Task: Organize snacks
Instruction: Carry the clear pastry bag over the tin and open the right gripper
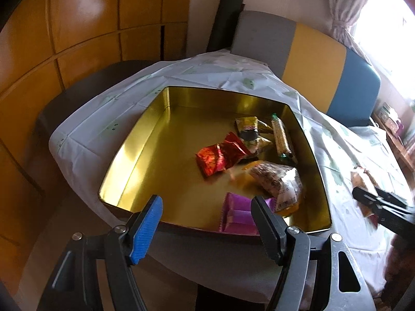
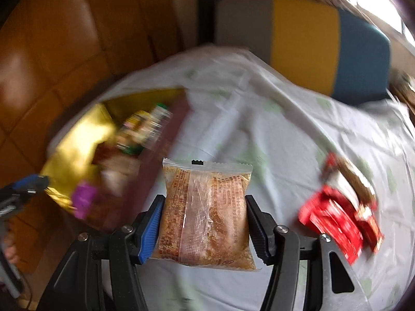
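A gold tin box stands on the cloth-covered table and holds several snack packets: a red one, a purple one, a clear bag of brown snacks and a long bar. My left gripper is open and empty over the box's near edge. My right gripper is shut on a clear packet of brown crumbly snack and holds it above the table, to the right of the box. The right gripper also shows at the right in the left wrist view.
Red snack packets lie on the white tablecloth to the right. A grey, yellow and blue bench back stands behind the table. Wooden cabinets line the left side.
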`<state>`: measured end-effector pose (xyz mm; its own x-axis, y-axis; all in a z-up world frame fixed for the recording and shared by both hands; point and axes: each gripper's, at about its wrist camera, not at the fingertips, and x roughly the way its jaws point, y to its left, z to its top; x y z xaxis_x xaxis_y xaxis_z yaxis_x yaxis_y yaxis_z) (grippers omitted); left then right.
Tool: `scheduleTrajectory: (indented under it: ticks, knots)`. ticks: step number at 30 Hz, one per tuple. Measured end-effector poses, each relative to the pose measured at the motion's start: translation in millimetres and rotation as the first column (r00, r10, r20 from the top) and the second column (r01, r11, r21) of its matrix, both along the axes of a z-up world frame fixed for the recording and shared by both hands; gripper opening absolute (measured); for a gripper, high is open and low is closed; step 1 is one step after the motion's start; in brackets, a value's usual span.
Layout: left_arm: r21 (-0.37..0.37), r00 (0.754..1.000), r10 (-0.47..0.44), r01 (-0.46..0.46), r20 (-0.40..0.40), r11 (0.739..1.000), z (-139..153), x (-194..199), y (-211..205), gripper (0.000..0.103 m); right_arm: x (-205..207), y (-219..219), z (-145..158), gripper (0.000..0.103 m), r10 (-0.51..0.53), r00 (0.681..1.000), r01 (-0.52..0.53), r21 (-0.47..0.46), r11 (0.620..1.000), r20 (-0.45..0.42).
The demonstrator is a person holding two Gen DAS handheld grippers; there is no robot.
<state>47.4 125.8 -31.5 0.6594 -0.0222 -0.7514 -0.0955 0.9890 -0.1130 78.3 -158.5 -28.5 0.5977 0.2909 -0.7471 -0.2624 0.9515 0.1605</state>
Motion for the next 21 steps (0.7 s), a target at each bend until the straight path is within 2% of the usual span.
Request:
scheduleTrajectory:
  ticks: [5,8,10,12,15,19,21]
  knots:
    - [-0.006,0.999,0.039,-0.039,0.002,0.999,-0.5,0.5,13.0,0.071,0.2,59.3,25.8,0.061,0.180,0.982,-0.181,0.004,0.983,0.055]
    - [-0.008,0.999,0.052,-0.052,-0.001,0.999,-1.8,-0.1,18.7,0.071,4.5,96.2,24.4,0.061,0.267,0.962,-0.265,-0.039,0.963,0.051]
    - [-0.010,0.998,0.056,-0.056,-0.004,0.998,-3.1,-1.1,22.0,0.071,12.5,117.7,13.4,0.061,0.309,0.951,-0.307,-0.077,0.948,0.016]
    - [-0.011,0.998,0.057,-0.057,-0.009,0.998,-4.6,-1.5,23.4,0.071,19.3,130.1,-1.2,0.061,0.324,0.945,-0.326,-0.101,0.940,-0.040]
    - [-0.012,0.998,0.061,-0.061,-0.013,0.998,-7.4,-1.9,26.3,0.071,24.9,135.7,-16.2,0.061,0.328,0.938,-0.339,-0.089,0.937,-0.113]
    - [-0.020,0.998,0.064,-0.064,-0.015,0.998,-9.5,0.6,26.8,0.071,18.1,133.2,-16.6,0.065,0.338,0.936,-0.346,-0.079,0.935,-0.099]
    - [-0.020,0.998,0.059,-0.059,-0.016,0.998,-10.2,1.3,25.3,0.071,15.0,130.6,-13.3,0.071,0.345,0.935,-0.351,-0.072,0.934,-0.084]
